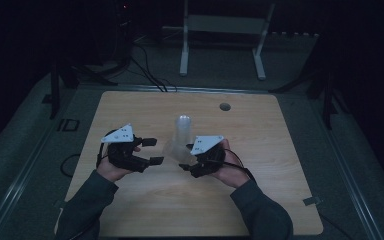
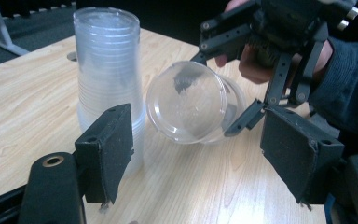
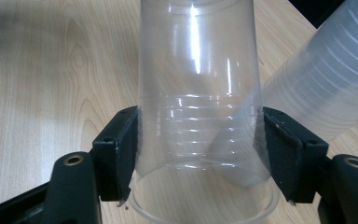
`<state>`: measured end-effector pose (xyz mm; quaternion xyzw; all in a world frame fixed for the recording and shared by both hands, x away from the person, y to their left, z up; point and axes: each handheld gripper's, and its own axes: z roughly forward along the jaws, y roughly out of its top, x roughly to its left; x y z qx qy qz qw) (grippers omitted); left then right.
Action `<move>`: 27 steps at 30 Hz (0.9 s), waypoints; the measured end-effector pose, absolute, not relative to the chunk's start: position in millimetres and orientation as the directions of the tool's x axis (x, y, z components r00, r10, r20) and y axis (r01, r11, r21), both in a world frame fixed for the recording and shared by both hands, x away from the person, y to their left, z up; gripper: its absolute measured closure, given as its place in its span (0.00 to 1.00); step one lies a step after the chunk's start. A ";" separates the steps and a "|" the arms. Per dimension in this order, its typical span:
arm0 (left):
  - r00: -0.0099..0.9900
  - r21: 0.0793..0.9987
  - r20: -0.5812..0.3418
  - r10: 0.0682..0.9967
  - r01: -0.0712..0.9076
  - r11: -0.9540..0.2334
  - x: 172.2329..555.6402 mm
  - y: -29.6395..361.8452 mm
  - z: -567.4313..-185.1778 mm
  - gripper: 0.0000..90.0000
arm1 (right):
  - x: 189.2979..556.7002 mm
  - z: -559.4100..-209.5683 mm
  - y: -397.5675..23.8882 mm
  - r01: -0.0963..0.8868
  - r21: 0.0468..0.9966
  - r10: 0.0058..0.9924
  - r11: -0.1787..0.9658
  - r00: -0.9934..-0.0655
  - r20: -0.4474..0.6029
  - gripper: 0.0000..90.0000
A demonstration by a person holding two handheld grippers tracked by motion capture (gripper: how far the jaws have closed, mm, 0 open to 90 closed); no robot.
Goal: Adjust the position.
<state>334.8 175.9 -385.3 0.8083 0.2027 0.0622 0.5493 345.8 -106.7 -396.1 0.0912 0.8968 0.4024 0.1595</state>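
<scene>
A tall stack of clear plastic cups (image 1: 183, 131) stands upside down in the middle of the wooden table (image 1: 145, 200). My right gripper (image 1: 184, 158) is shut on a single clear cup (image 1: 172, 148), held on its side just left of the stack's base. In the right gripper view the cup (image 3: 198, 93) sits between both pads, with the stack (image 3: 326, 84) behind it to the right. My left gripper (image 1: 154, 151) is open and holds nothing, a short way left of that cup. From the left gripper view the cup's base (image 2: 186, 100) faces me, beside the stack (image 2: 107, 70).
A round cable hole (image 1: 225, 106) lies in the table's far side. Behind the table stands a white frame (image 1: 225, 30), and dark cables (image 1: 145, 70) run across the floor. Both forearms come in from the near edge.
</scene>
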 end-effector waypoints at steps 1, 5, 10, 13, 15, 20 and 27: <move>0.910 0.912 -0.123 0.395 0.261 -0.317 334.9 175.7 -385.3 0.28 | 346.0 -395.8 -106.9 0.035 0.748 0.291 0.663 -0.932 -0.215 0.36; 0.911 0.906 -0.118 0.394 0.261 -0.332 335.0 175.0 -384.7 0.28 | 346.1 -394.6 -106.7 0.032 0.735 0.286 0.677 -0.932 -0.223 0.36; 0.914 0.897 -0.111 0.390 0.261 -0.357 334.4 174.6 -383.7 0.28 | 346.2 -391.8 -105.3 0.021 0.719 0.273 0.695 -0.933 -0.236 0.36; 0.915 0.892 -0.102 0.391 0.259 -0.372 334.2 174.2 -383.2 0.28 | 346.4 -391.0 -104.6 0.018 0.710 0.266 0.704 -0.934 -0.240 0.36; 0.914 0.889 -0.097 0.394 0.258 -0.379 334.1 173.7 -382.6 0.28 | 346.5 -390.5 -103.6 0.016 0.702 0.261 0.712 -0.934 -0.244 0.36; 0.915 0.882 -0.082 0.396 0.252 -0.398 334.1 172.3 -381.0 0.28 | 346.8 -387.4 -101.0 0.006 0.686 0.246 0.728 -0.935 -0.254 0.36; 0.914 0.864 -0.058 0.402 0.247 -0.438 333.9 170.2 -380.0 0.27 | 347.5 -384.6 -99.4 -0.008 0.658 0.224 0.753 -0.937 -0.268 0.36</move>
